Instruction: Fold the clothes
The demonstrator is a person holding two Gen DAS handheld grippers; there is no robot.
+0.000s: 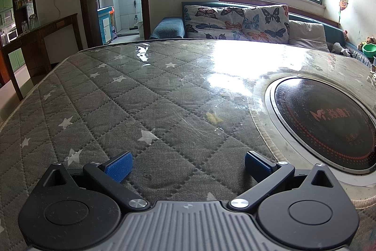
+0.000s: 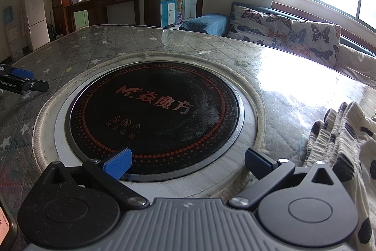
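Note:
A cream garment with dark dots (image 2: pixel 340 145) lies crumpled at the table's right side, seen only in the right wrist view. My right gripper (image 2: pixel 188 162) hovers open over the near rim of the round cooktop, just left of the garment, holding nothing. My left gripper (image 1: pixel 188 164) stands open and empty over the grey quilted star-patterned table cover (image 1: pixel 117 109), with no clothing in its view. The left gripper (image 2: pixel 22 78) also shows at the far left edge of the right wrist view.
A round black induction cooktop (image 2: pixel 152 114) is set into the table's middle, ringed by a white rim. A sofa with butterfly cushions (image 1: pixel 235 20) runs behind the table under a bright window. A dark wooden console (image 1: pixel 40 39) stands at the left.

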